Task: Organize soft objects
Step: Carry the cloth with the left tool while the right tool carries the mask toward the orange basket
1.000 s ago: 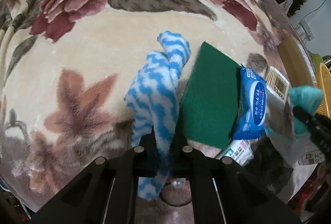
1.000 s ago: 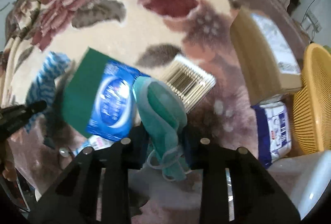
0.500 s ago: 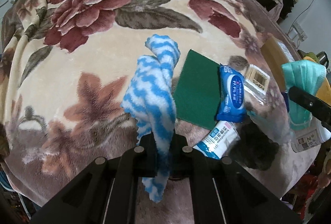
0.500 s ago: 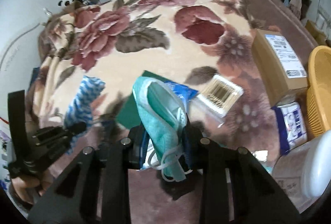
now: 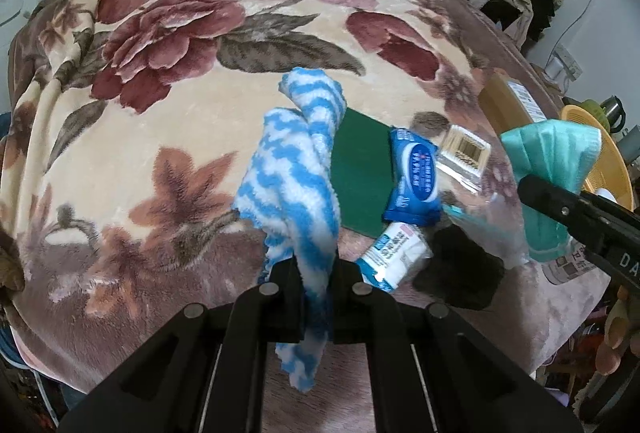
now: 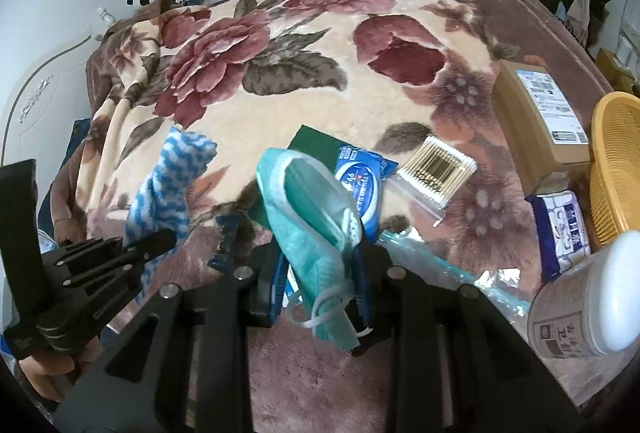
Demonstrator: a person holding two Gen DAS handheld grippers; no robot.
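The left gripper is pinching a blue-and-white striped fleece cloth, its jaws pressed together on the fabric, which is hanging clear above the floral blanket. The right gripper is clamping a teal face mask, whose white ear loop is dangling below the jaws; the mask too is hanging off the blanket.

Lying on the blanket under both loads are a green scouring pad, a blue wet-wipe pack overlapping the pad's right edge, a bag of cotton swabs just beside that pack, and a small white-and-blue packet nearer the camera. A crumpled clear plastic wrapper is sitting just ahead of the right gripper.

Further right, a cardboard parcel is lying near the blanket's edge, with a blue-and-white tissue pack below it and a white lidded jar at the corner. A yellow mesh basket is standing at the far right; its contents cannot be made out from here.
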